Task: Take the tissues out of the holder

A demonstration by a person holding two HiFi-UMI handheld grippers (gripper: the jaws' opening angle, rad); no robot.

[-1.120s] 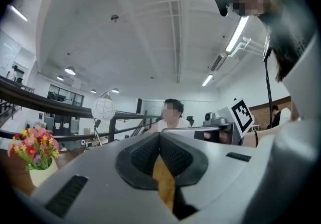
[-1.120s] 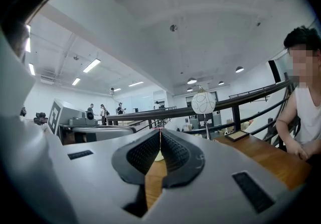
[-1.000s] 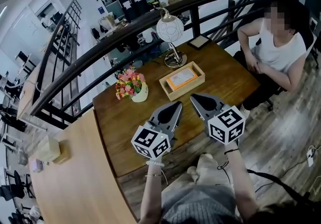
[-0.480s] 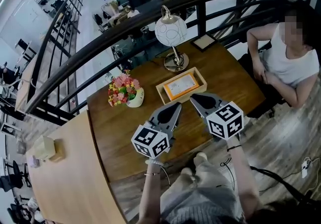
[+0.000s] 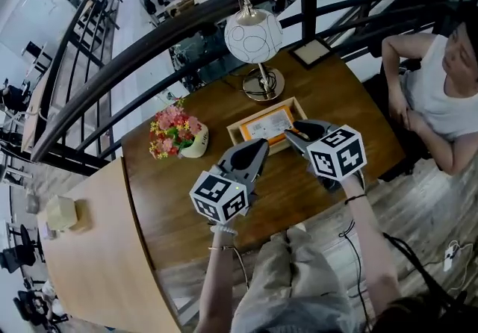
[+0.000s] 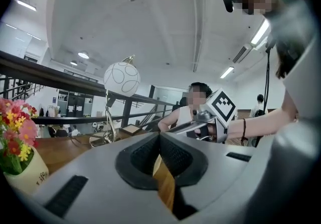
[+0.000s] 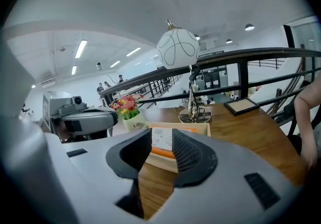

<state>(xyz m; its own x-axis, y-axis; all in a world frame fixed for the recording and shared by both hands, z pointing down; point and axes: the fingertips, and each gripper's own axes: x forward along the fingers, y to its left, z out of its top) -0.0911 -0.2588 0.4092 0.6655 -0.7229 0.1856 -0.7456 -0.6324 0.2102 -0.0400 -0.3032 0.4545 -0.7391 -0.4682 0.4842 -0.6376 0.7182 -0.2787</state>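
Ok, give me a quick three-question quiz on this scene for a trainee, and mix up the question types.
1. True or false: the right gripper is clamped on the tissue pack.
2. In the head view, what stands left of the wooden holder? A) flower pot B) picture frame C) lamp
3. Fill in: the tissue pack in the holder is white and ____.

Key:
1. False. Its jaws stand apart and hold nothing; the pack lies in the holder ahead of them.
2. A
3. orange
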